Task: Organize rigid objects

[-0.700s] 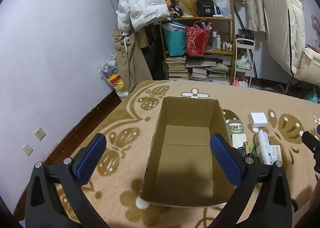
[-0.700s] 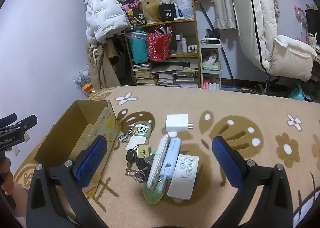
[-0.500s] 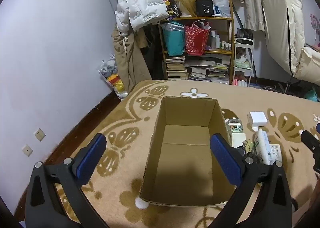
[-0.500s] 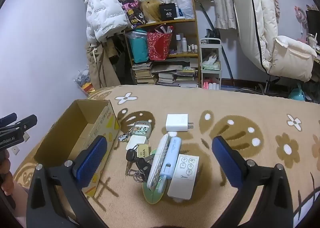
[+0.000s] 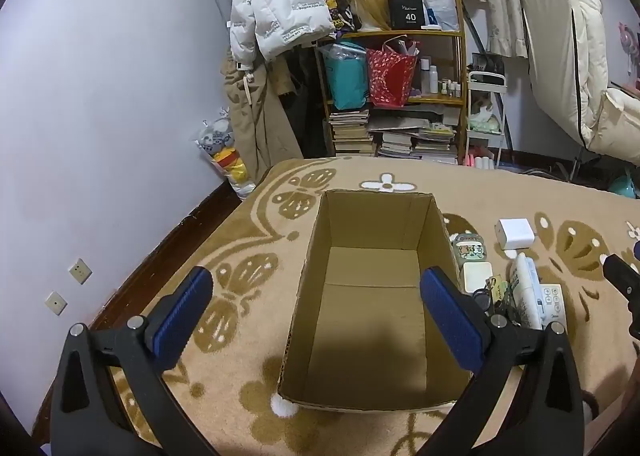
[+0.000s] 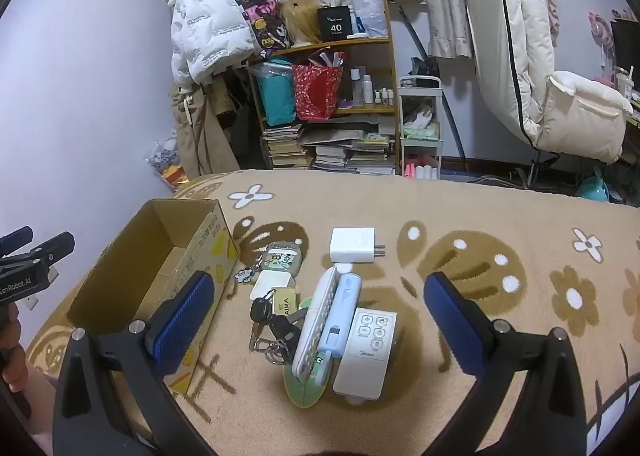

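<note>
Left wrist view: the left gripper [image 5: 316,304] gapes wide, holding nothing, above an open cardboard box [image 5: 372,340] on the carpet [image 5: 248,256]. Only the right wrist view shows the items clearly: keys [image 6: 276,326], white charger [image 6: 354,245], remote [image 6: 366,352]. There the right gripper [image 6: 320,312] also gapes wide, holding nothing.

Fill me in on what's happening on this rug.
A person holds a two-finger gripper in each hand, tidying small things into a cardboard box. The box is empty so far. The left gripper hovers open over it, holding nothing. The right gripper is open too, above the pile beside the box: a white charger, keys, a white remote and a light blue case. Nothing has been picked up yet.
</note>
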A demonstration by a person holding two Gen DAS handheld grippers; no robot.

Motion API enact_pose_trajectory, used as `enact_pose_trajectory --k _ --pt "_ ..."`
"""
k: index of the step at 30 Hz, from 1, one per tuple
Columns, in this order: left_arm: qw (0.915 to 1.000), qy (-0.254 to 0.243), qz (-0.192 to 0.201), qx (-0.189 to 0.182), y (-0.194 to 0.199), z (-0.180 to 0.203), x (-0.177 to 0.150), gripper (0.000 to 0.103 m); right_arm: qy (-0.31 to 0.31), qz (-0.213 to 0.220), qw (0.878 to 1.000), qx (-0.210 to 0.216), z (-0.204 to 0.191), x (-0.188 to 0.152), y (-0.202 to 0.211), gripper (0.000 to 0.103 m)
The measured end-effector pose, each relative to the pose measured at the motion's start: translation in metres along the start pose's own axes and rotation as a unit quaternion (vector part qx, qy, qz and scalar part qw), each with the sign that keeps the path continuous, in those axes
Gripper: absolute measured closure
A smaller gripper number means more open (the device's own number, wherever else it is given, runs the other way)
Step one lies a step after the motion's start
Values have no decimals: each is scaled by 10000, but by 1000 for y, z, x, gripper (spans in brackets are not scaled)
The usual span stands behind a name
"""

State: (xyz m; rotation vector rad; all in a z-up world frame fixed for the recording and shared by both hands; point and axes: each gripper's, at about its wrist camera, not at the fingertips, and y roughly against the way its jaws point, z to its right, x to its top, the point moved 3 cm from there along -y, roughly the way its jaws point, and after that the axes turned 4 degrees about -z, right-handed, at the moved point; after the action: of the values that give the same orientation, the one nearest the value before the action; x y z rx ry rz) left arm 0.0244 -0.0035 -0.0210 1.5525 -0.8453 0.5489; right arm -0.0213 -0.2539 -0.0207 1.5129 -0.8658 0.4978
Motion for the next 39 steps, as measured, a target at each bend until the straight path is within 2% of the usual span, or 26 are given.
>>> enact_pose_trajectory --k 39 --pt "10000 -57 -53 52 -9 -1 -9 0 14 21 10000 7 -1 1 0 0"
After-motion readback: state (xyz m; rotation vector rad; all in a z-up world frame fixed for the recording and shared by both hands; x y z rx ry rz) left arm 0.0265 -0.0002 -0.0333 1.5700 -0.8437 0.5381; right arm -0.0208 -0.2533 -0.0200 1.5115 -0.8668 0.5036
